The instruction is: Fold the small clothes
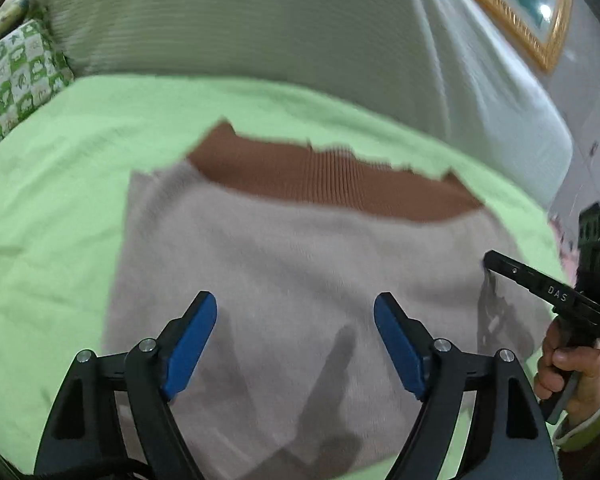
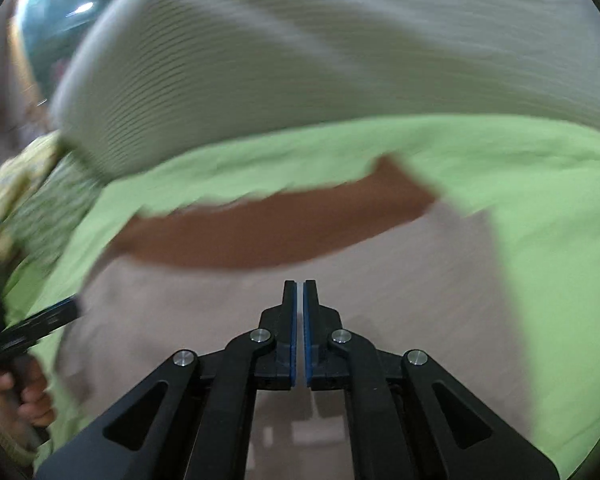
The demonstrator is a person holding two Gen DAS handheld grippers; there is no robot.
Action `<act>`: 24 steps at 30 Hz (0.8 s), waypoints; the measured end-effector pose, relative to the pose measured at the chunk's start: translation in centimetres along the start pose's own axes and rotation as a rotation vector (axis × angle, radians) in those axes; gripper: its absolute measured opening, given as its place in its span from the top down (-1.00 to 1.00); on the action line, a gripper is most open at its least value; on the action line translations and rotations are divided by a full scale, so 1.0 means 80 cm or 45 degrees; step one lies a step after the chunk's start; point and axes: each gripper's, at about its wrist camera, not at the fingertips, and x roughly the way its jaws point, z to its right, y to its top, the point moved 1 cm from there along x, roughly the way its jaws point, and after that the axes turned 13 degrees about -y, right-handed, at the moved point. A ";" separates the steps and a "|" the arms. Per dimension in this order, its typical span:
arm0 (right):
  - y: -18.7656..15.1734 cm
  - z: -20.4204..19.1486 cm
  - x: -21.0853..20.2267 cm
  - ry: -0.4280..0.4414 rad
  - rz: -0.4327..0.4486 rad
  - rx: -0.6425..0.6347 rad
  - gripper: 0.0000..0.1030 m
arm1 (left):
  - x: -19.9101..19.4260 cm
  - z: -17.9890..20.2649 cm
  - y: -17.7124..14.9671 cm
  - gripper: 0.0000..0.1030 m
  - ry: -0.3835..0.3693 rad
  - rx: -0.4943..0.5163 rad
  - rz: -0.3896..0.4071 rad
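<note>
Left wrist view. The left gripper (image 1: 295, 316) stood with its jaws wide apart and nothing between the blue pads (image 1: 190, 350); it was released and hovered over cloth rather than pinching it. Beneath and ahead of the fingers lay the small garment (image 1: 300, 280), a pale mauve knit with a brown ribbed band (image 1: 332, 184) at its far edge, spread flat on a green sheet (image 1: 60, 208). The cloth reached from under the fingers to well beyond their tips, and green sheet showed to the left of the left finger. Off to the right of the fingers, the right gripper (image 1: 490, 260) came in over the garment's right edge, carried by a hand (image 1: 568, 364). A patterned pillow (image 1: 16, 80) lay far left, beyond the sheet.

Right wrist view. The right gripper's pads (image 2: 292, 340) were clenched together with only a thin seam visible; no cloth could be seen caught between them, so the grip appeared empty. The garment lay under and ahead of the tips, its brown band just beyond them. To the left of the fingers, the left gripper showed at the garment's edge.

Judgement: the garment lay flat and squared, apparently laid out for a fold. Neither tool held it; both seemed positioned over opposite sides to take fresh holds. Blur limits certainty on fine contact.
</note>
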 end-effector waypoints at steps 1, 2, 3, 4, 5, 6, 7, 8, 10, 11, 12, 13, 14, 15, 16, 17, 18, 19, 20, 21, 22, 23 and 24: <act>-0.007 -0.008 0.004 -0.004 -0.032 -0.031 0.93 | 0.005 0.000 -0.006 -0.58 0.054 -0.003 -0.030; -0.015 -0.016 0.006 -0.032 -0.054 -0.079 0.93 | 0.008 -0.003 -0.010 -0.58 0.107 -0.006 -0.047; -0.016 -0.017 0.016 -0.067 -0.063 -0.109 0.93 | 0.007 -0.008 -0.015 -0.58 0.155 -0.015 -0.050; -0.020 -0.008 0.021 -0.152 -0.084 -0.128 0.93 | 0.005 -0.015 -0.019 -0.61 0.175 -0.028 -0.051; -0.028 0.004 0.021 -0.198 -0.105 -0.104 0.94 | 0.004 -0.018 -0.022 -0.61 0.183 -0.031 -0.057; -0.030 0.025 0.024 -0.205 -0.113 -0.042 1.00 | 0.001 -0.022 -0.026 -0.61 0.190 -0.027 -0.066; -0.028 0.034 0.029 -0.157 -0.113 0.034 1.00 | -0.001 -0.030 -0.027 -0.60 0.191 -0.020 -0.070; -0.027 0.049 0.027 -0.142 -0.116 0.083 1.00 | -0.006 -0.030 -0.031 -0.60 0.202 -0.009 -0.072; -0.030 0.064 0.012 -0.166 -0.092 0.132 1.00 | -0.017 -0.032 -0.040 -0.61 0.243 -0.026 -0.079; -0.030 0.066 0.006 -0.192 -0.076 0.139 1.00 | -0.022 -0.036 -0.043 -0.61 0.231 -0.051 -0.081; -0.032 0.068 0.001 -0.216 -0.065 0.151 1.00 | -0.032 -0.041 -0.049 -0.61 0.203 -0.106 -0.073; -0.036 0.068 -0.004 -0.217 -0.059 0.168 1.00 | -0.040 -0.046 -0.051 -0.61 0.178 -0.154 -0.058; -0.040 0.057 -0.007 -0.200 -0.052 0.178 0.97 | -0.051 -0.051 -0.055 -0.61 0.150 -0.211 -0.035; -0.044 0.054 -0.013 -0.179 -0.044 0.189 0.94 | -0.064 -0.054 -0.061 -0.62 0.131 -0.271 -0.012; -0.049 0.045 -0.017 -0.186 -0.042 0.191 0.94 | -0.075 -0.056 -0.069 -0.63 0.131 -0.336 0.006; -0.052 0.042 -0.022 -0.185 -0.036 0.193 0.93 | -0.082 -0.058 -0.077 -0.63 0.132 -0.391 0.016; -0.055 0.038 -0.027 -0.163 -0.022 0.201 0.93 | -0.087 -0.059 -0.086 -0.69 0.134 -0.442 0.020; -0.055 0.035 -0.032 -0.132 -0.012 0.211 0.93 | -0.089 -0.061 -0.095 -0.72 0.166 -0.503 0.015; -0.051 0.030 -0.028 -0.116 -0.008 0.214 0.93 | -0.090 -0.061 -0.105 -0.72 0.194 -0.552 0.010; -0.053 0.026 -0.031 -0.113 -0.001 0.214 0.93 | -0.089 -0.066 -0.115 -0.72 0.186 -0.636 0.013; -0.055 0.022 -0.035 -0.110 0.007 0.210 0.93 | -0.086 -0.069 -0.120 -0.74 0.174 -0.690 0.030; -0.054 0.019 -0.035 -0.101 0.012 0.206 0.93 | -0.085 -0.070 -0.121 -0.74 0.190 -0.705 0.047; -0.054 0.017 -0.034 -0.095 0.015 0.205 0.93 | -0.084 -0.068 -0.117 -0.80 0.210 -0.723 0.072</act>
